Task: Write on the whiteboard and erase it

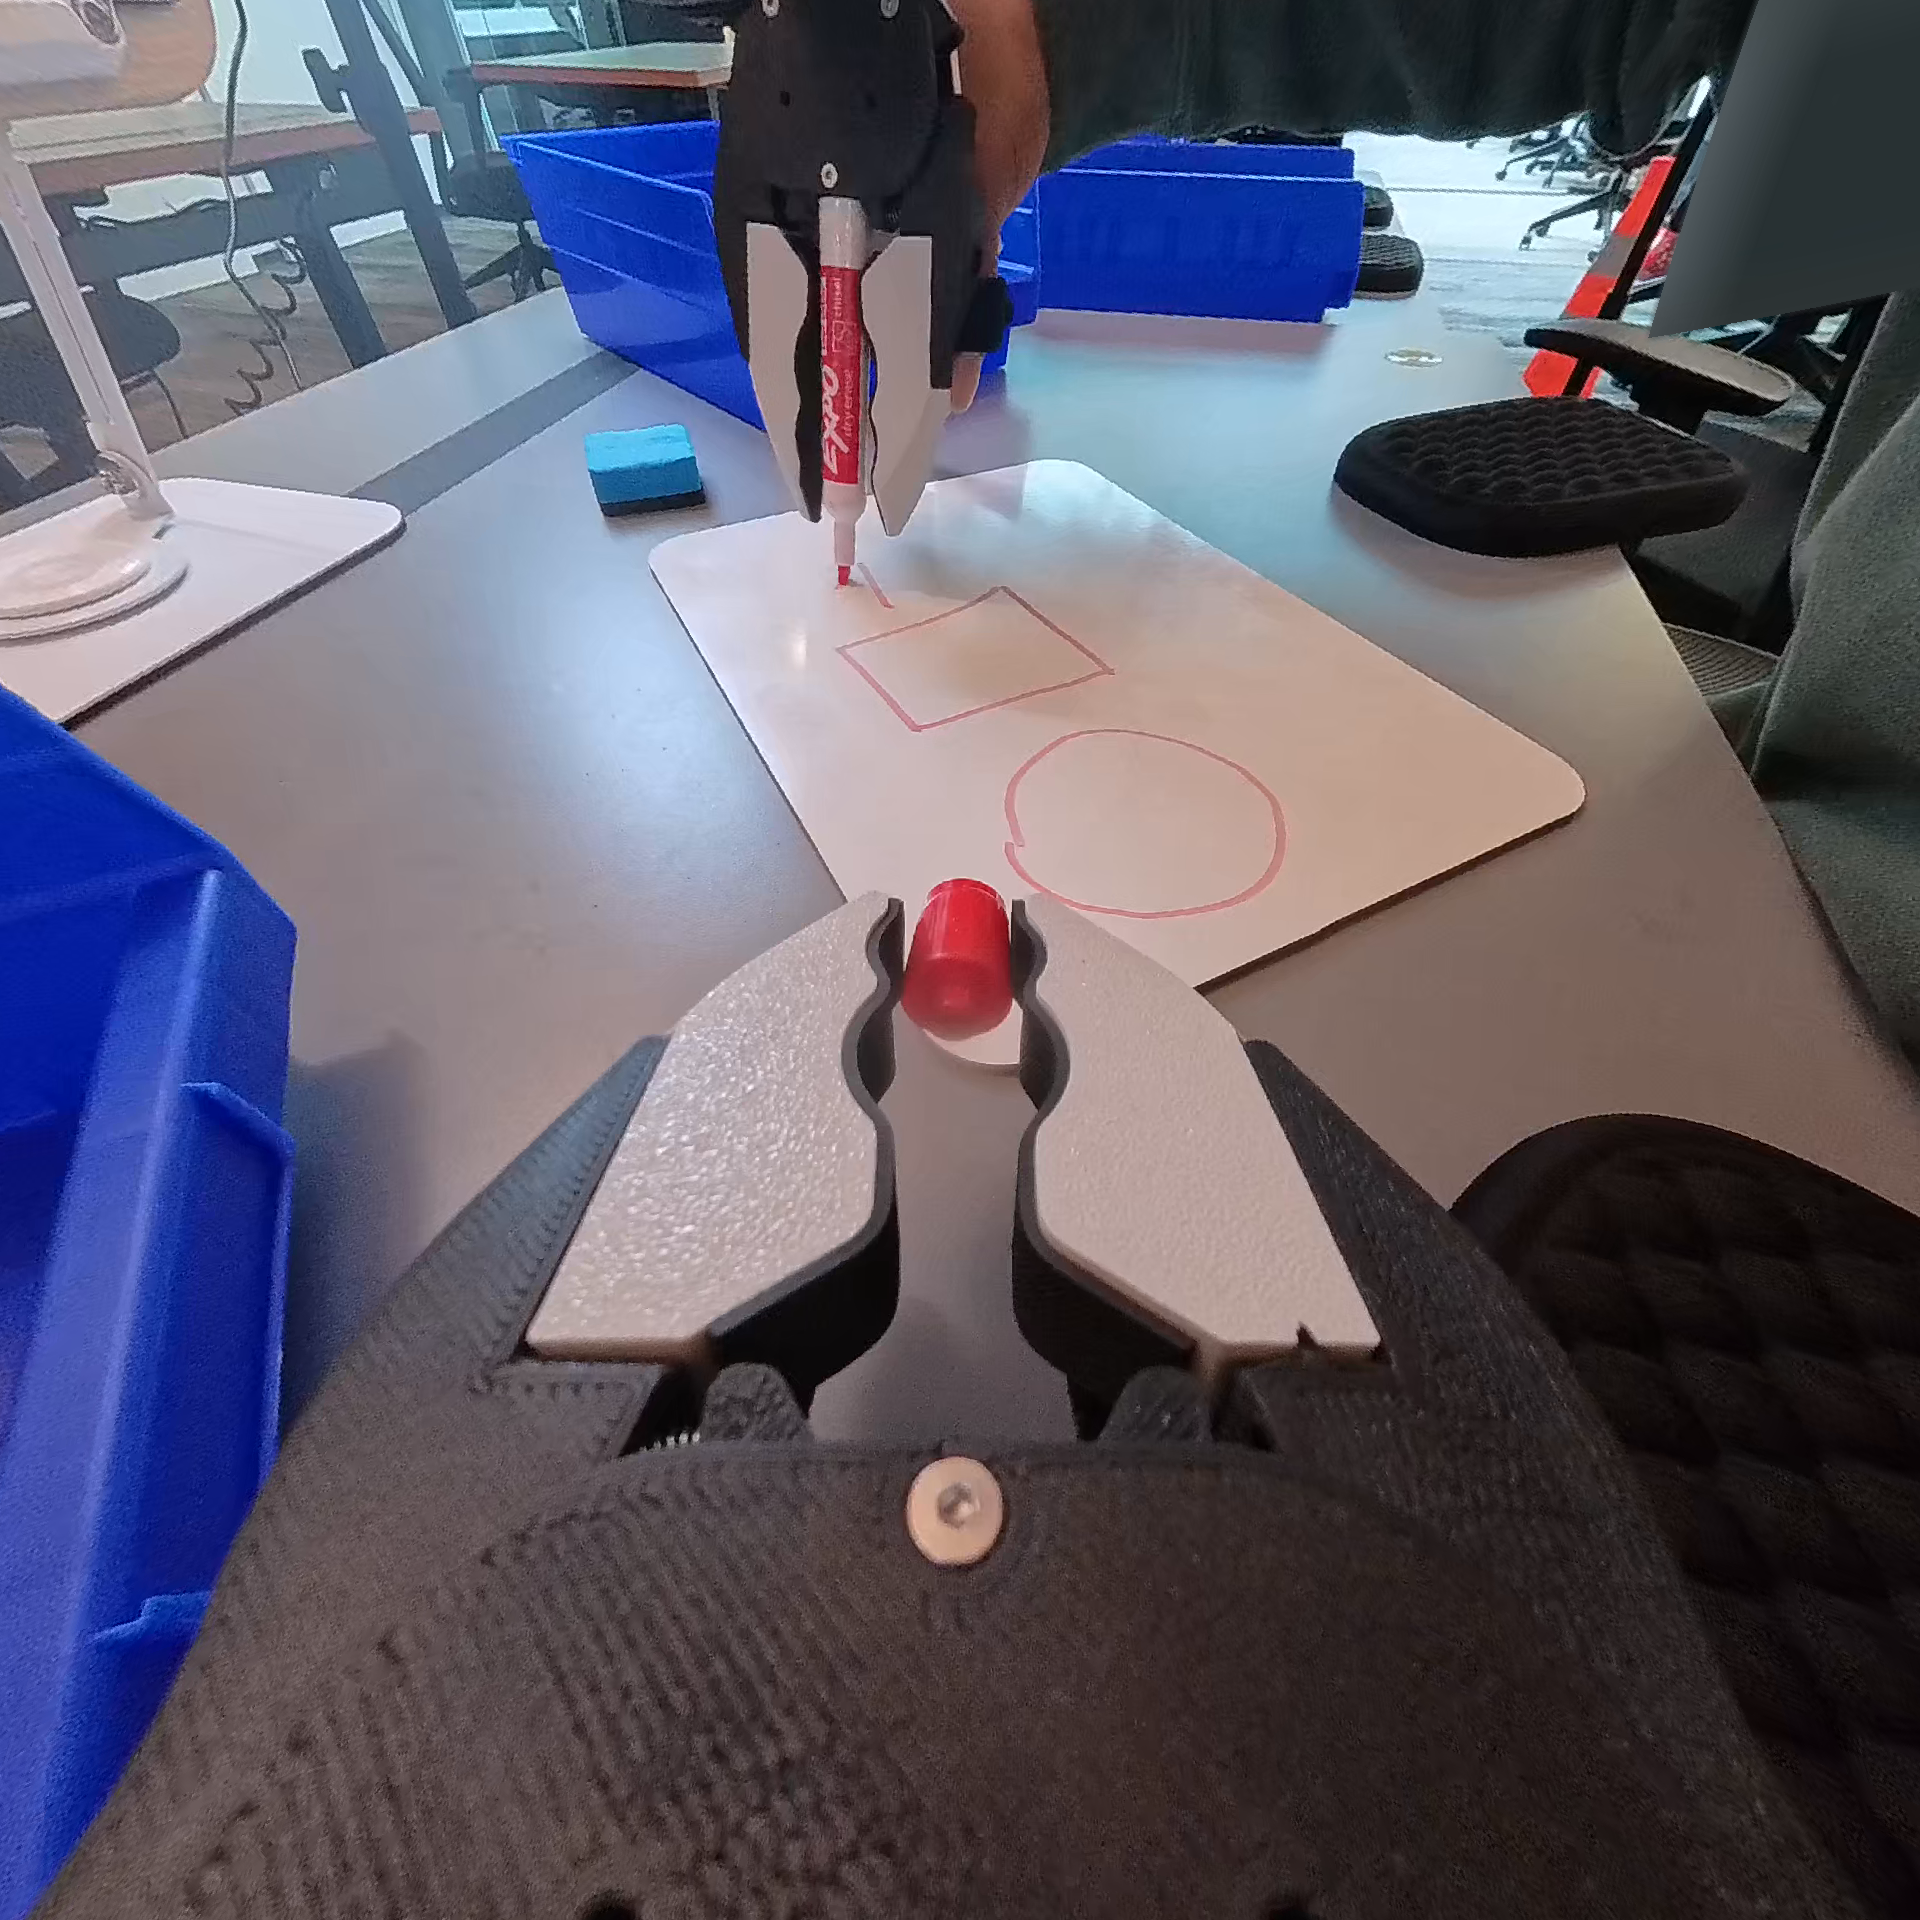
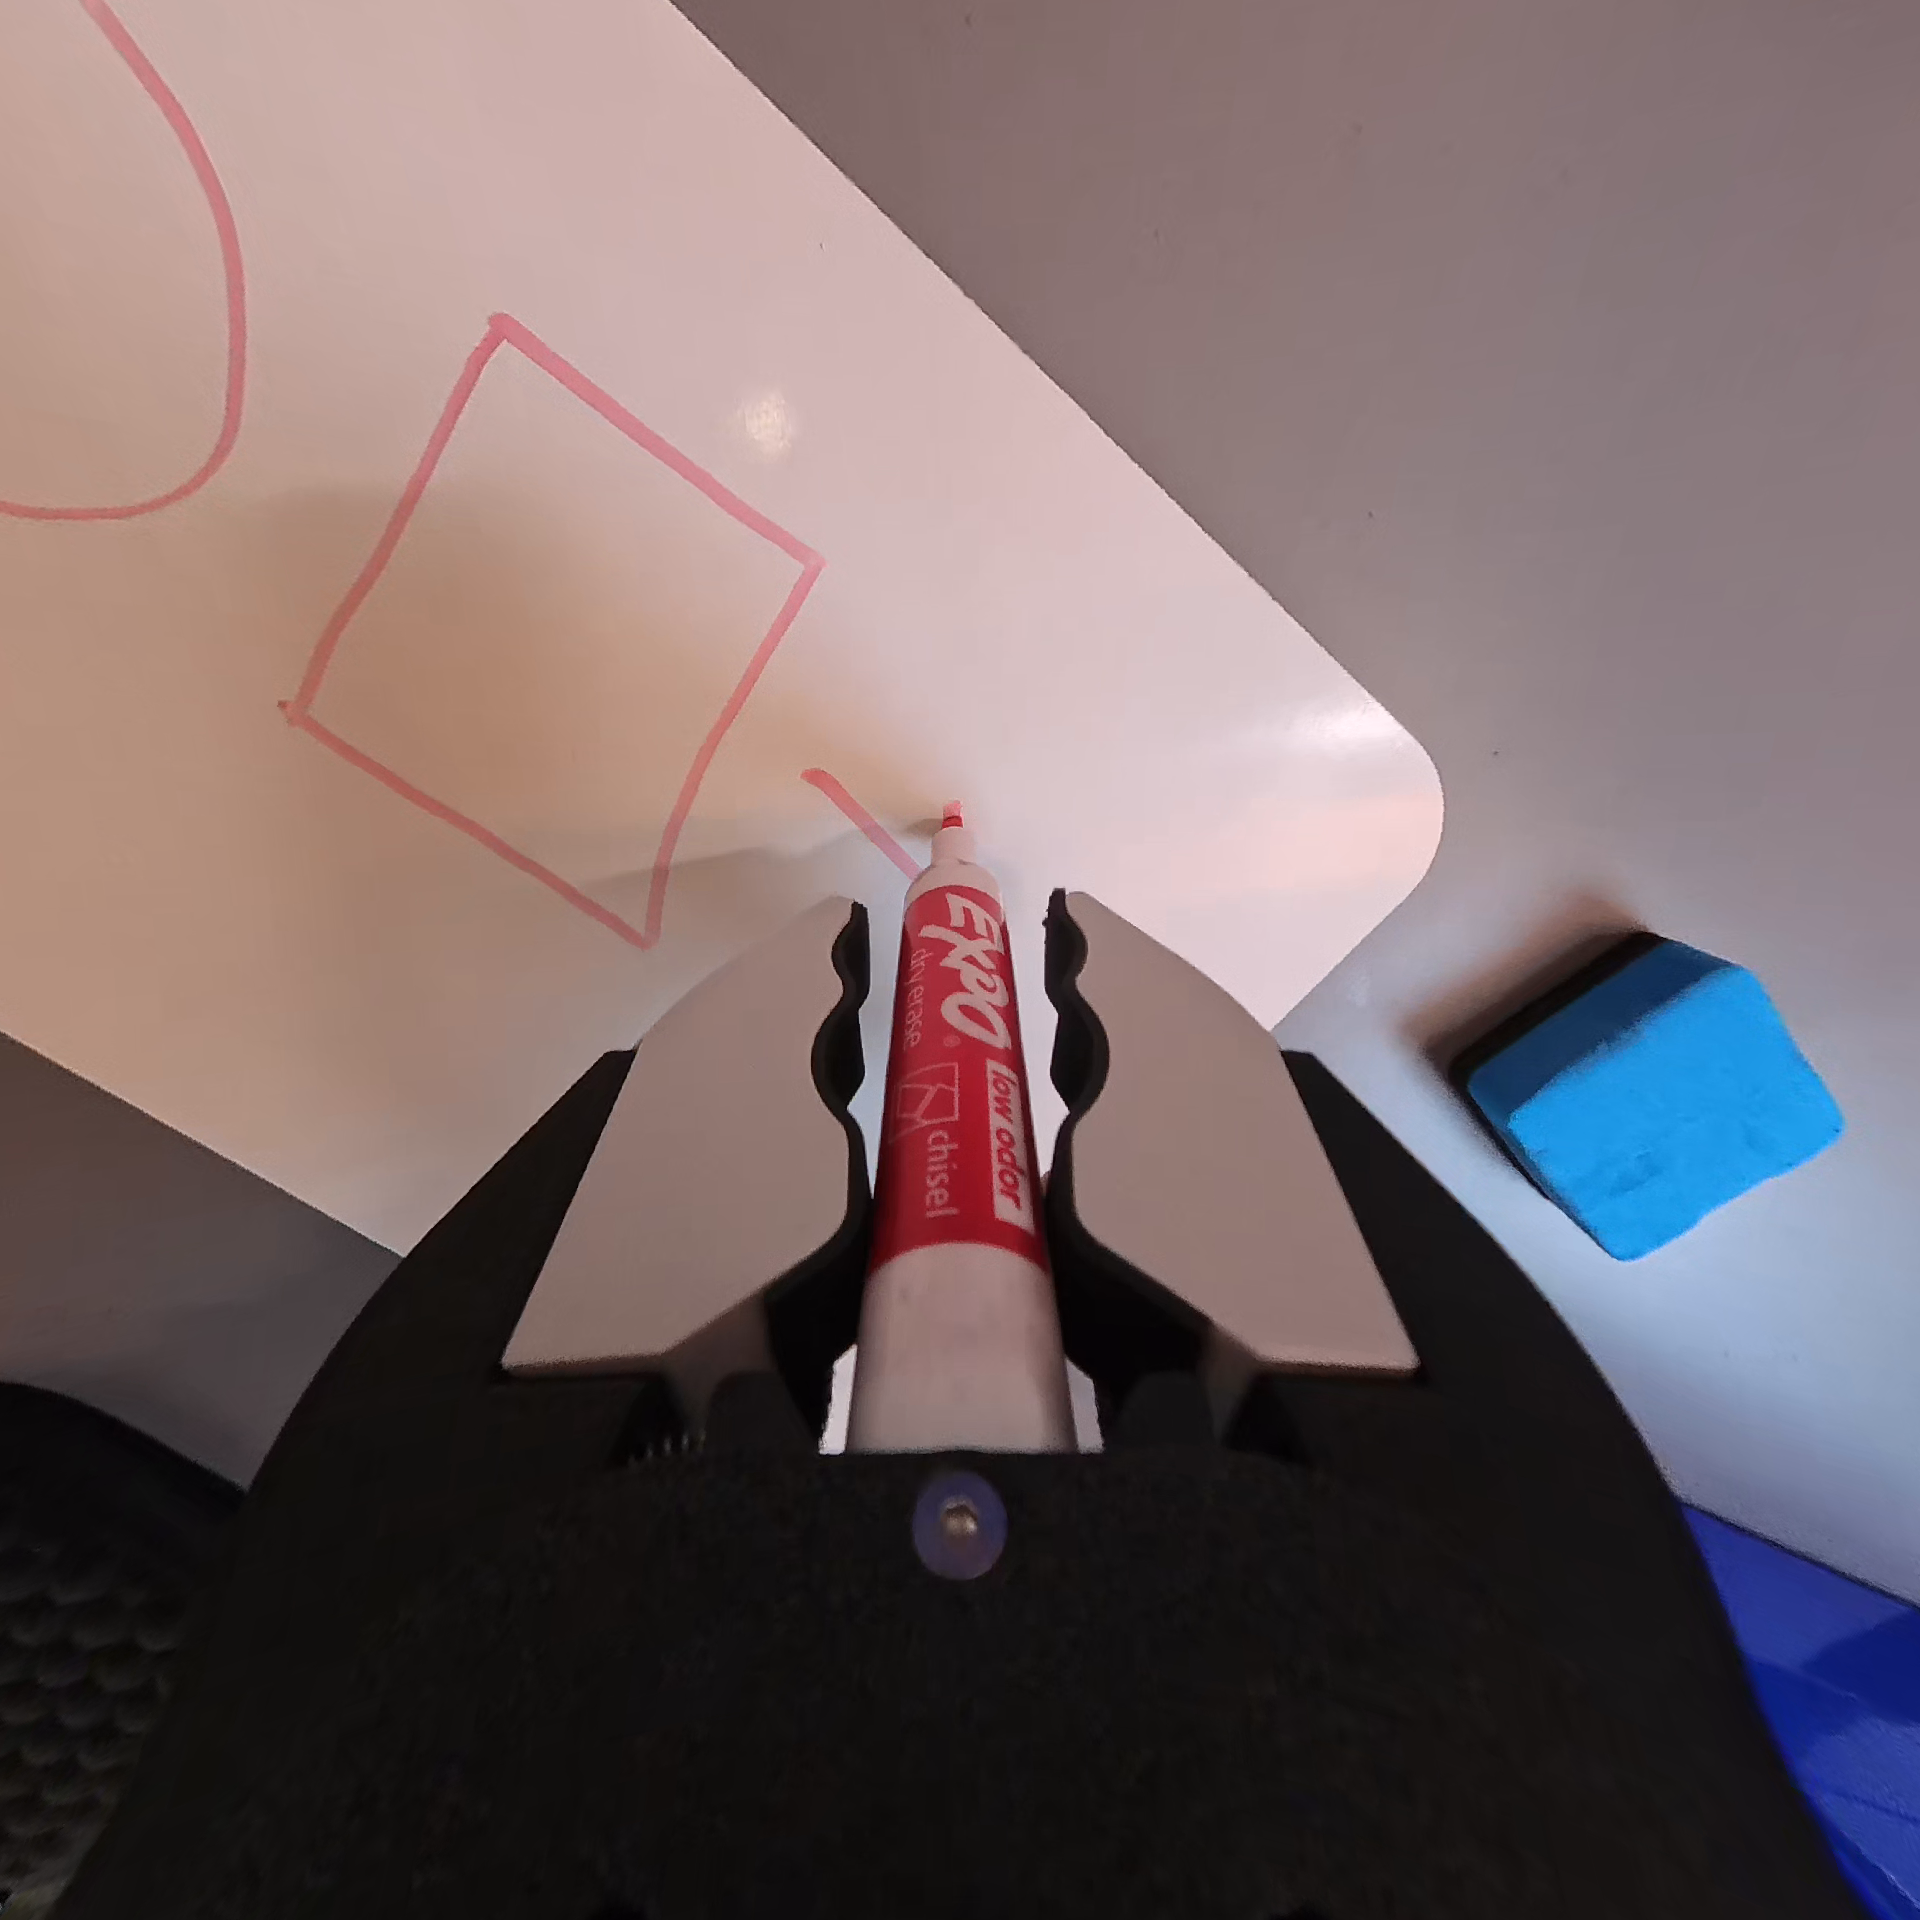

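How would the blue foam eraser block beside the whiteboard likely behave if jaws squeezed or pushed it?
The blue foam eraser block would probably compress slightly, since its top looks soft and dented. It seems light for its size. Lying flat on the grey table on its dark underside, it would likely slide rather than roll or tip.

**Print on the marker's label, red drawn signs on the whiteboard**

The red marker [image 2: 961, 1091], held in the right claw [image 2: 954, 909], has a red label band round its white barrel. White lettering runs lengthwise on the band: a large brand word nearest the tip, smaller lines beside it, a small boxed symbol, and one line in a white box along the edge. The whiteboard [image 1: 1299, 644] bears hand-drawn red signs: a circle [image 1: 1143, 821] at one end, a square [image 1: 971, 660] in the middle, and a short slanting stroke [image 1: 878, 587] at the corner nearest the blue eraser [image 1: 642, 468], by the marker's tip.
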